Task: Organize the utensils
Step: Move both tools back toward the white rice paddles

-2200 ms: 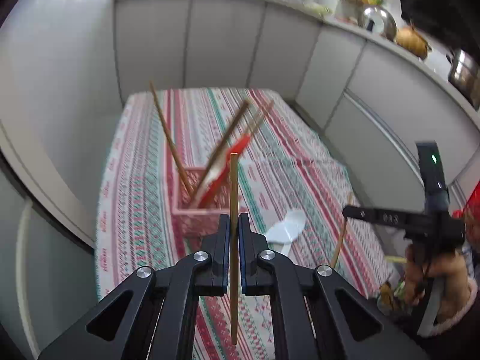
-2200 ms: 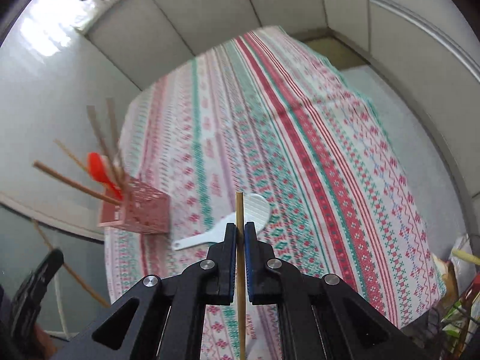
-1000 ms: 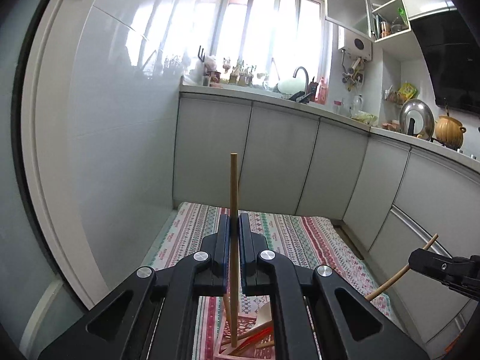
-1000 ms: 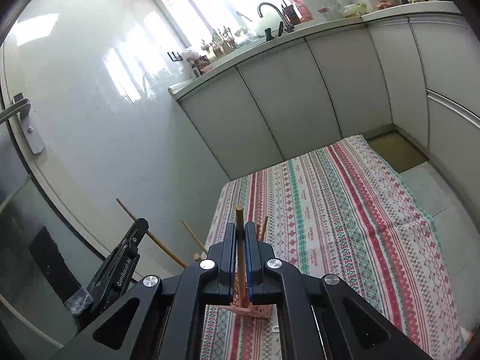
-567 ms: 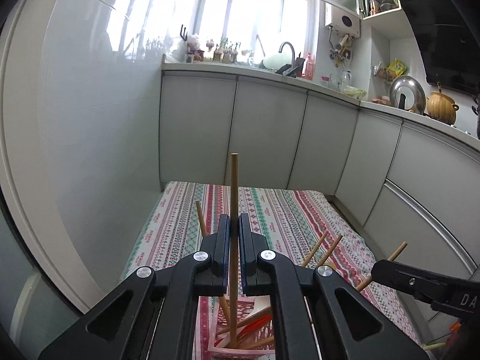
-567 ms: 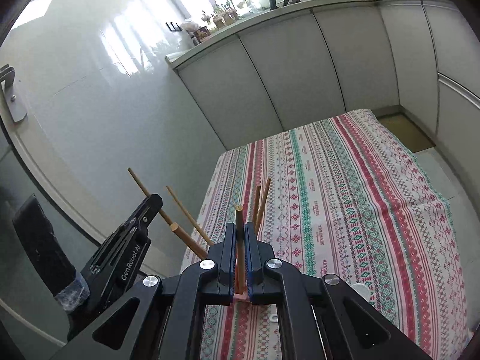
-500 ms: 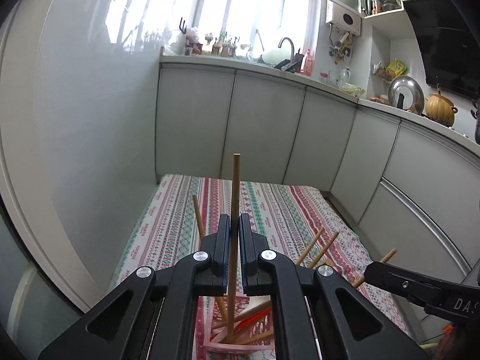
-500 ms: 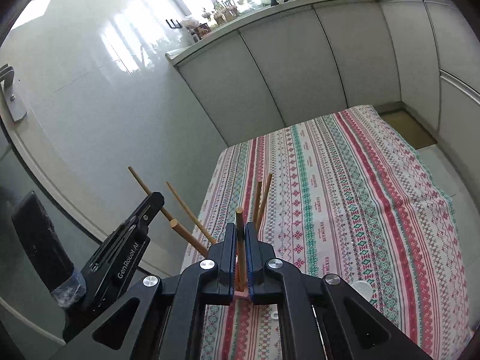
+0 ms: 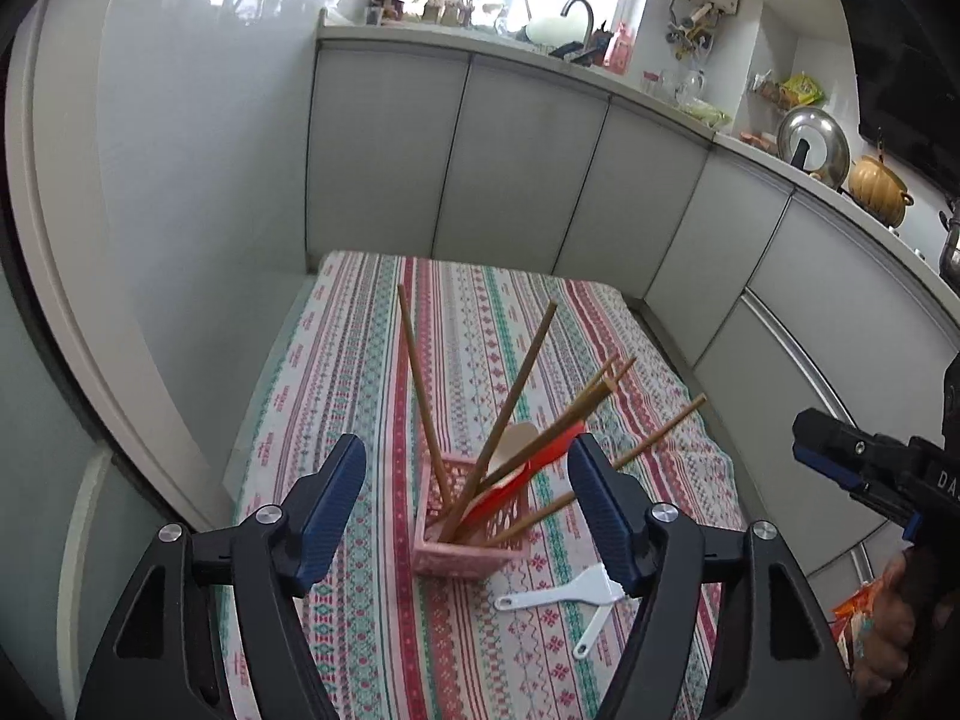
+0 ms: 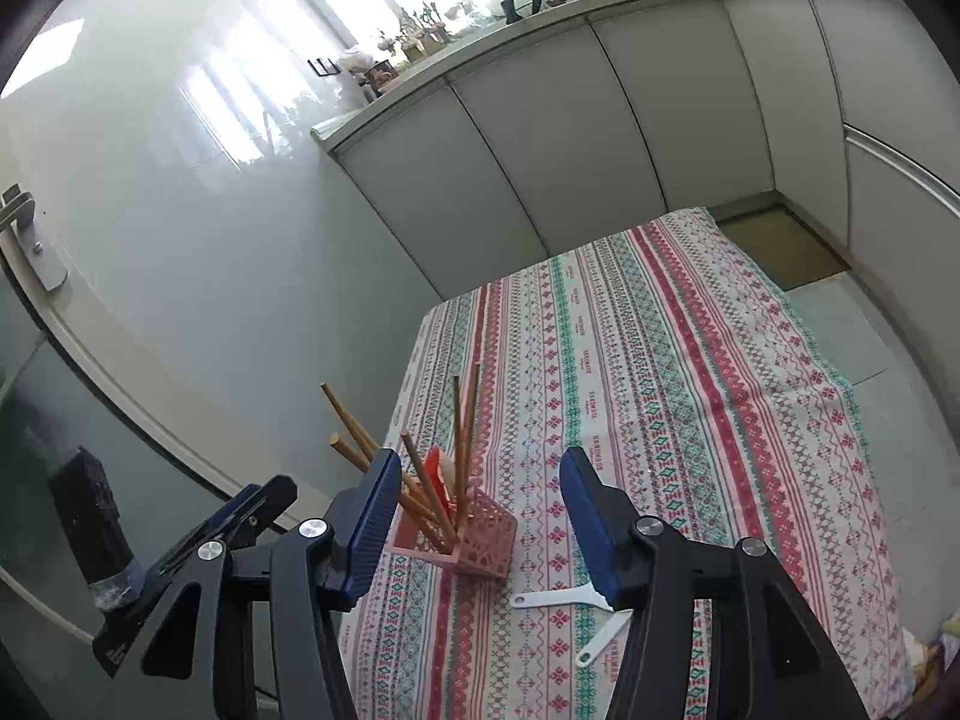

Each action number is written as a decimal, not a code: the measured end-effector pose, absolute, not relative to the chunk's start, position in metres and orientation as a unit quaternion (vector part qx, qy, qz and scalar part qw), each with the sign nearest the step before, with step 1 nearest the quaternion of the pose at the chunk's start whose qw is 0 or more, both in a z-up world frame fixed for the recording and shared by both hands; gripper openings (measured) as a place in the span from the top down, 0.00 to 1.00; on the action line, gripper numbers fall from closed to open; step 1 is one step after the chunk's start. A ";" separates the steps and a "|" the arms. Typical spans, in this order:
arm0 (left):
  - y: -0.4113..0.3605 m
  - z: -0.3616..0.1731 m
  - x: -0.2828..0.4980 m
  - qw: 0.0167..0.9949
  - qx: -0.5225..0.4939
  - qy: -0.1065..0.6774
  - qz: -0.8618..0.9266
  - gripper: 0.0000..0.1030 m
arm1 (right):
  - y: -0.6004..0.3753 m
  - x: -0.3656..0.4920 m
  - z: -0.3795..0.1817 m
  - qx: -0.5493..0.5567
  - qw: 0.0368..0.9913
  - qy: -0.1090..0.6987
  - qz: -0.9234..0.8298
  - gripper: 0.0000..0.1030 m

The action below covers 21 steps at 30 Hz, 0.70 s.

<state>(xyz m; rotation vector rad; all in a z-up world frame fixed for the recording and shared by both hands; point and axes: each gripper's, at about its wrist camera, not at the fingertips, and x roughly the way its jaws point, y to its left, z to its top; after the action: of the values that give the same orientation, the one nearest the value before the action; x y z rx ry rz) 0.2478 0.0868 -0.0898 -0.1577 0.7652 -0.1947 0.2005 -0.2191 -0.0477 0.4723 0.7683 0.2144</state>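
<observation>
Both my tools have just let go: half a second ago my left gripper and my right gripper each pinched a chopstick upright over the pink basket, and now the jaws of both stand wide apart with nothing between them. The chopsticks lean fanned out inside the basket beside a red utensil, on the striped tablecloth. I judge that drop done. Two white spoons lie on the cloth just in front of the basket, so those look like my next pick
</observation>
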 end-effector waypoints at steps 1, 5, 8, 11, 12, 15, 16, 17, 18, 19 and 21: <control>0.087 -0.093 0.245 0.912 -0.079 0.389 -0.099 0.24 | -0.224 0.198 -0.050 0.226 0.894 0.375 0.096 0.40; 0.086 -0.110 0.233 0.886 -0.079 0.441 -0.115 0.24 | -0.243 0.194 -0.068 0.222 0.881 0.414 0.063 0.35; 0.079 -0.123 0.225 0.873 -0.057 0.470 -0.120 0.24 | -0.251 0.194 -0.087 0.214 0.864 0.453 0.051 0.33; 0.071 -0.139 0.218 0.862 -0.030 0.491 -0.124 0.24 | -0.254 0.192 -0.108 0.202 0.848 0.488 0.046 0.33; 0.067 -0.145 0.216 0.857 -0.020 0.500 -0.126 0.24 | -0.255 0.192 -0.114 0.196 0.844 0.498 0.043 0.33; 0.060 -0.158 0.214 0.847 0.006 0.516 -0.129 0.24 | -0.256 0.190 -0.132 0.180 0.831 0.525 0.040 0.33; 0.055 -0.162 0.212 0.844 0.016 0.521 -0.131 0.24 | -0.256 0.189 -0.138 0.180 0.826 0.533 0.040 0.33; 0.053 -0.166 0.213 0.841 0.021 0.523 -0.134 0.24 | -0.257 0.190 -0.145 0.181 0.819 0.543 0.041 0.33; 0.050 -0.170 0.213 0.838 0.026 0.527 -0.138 0.24 | -0.258 0.190 -0.151 0.184 0.813 0.551 0.042 0.33; 0.047 -0.174 0.212 0.834 0.029 0.532 -0.142 0.24 | -0.259 0.191 -0.157 0.187 0.807 0.558 0.044 0.33; 0.043 -0.180 0.215 0.829 0.035 0.539 -0.146 0.24 | -0.261 0.194 -0.170 0.197 0.796 0.571 0.049 0.33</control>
<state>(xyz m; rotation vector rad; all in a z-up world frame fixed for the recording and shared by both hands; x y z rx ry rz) 0.2147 0.0433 -0.1800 0.0734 1.1432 -0.3090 0.1937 -0.2611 -0.1696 0.4226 1.2257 0.1044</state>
